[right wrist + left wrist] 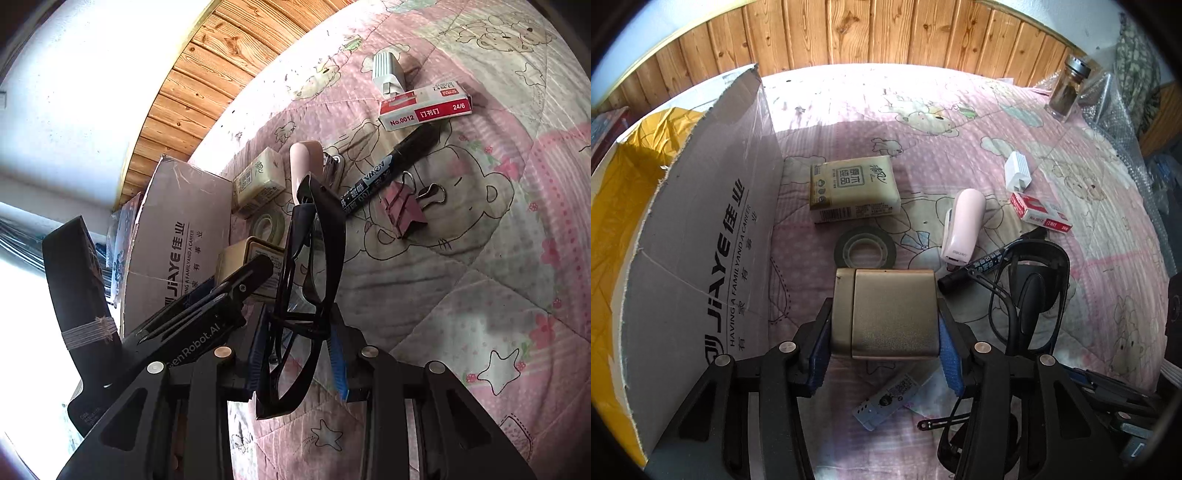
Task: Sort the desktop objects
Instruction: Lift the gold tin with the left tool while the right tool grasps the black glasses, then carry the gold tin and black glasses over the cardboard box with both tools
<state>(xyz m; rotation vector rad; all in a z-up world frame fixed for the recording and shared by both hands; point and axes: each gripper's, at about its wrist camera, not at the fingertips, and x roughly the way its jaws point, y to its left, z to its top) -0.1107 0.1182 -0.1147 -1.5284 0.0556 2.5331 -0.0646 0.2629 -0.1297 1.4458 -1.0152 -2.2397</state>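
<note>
My left gripper has its blue pads against both sides of a flat gold metal case, next to the cardboard box. The right wrist view shows that case standing on edge at the tip of the left gripper's fingers. My right gripper is shut on a folded pair of black glasses, lifted off the quilt. The left wrist view has the glasses to the right of the case.
On the pink quilt lie a tissue pack, tape roll, pink stapler, black marker, staples box, white charger and glass jar. A pink binder clip lies by the marker. A wood-panelled wall is behind.
</note>
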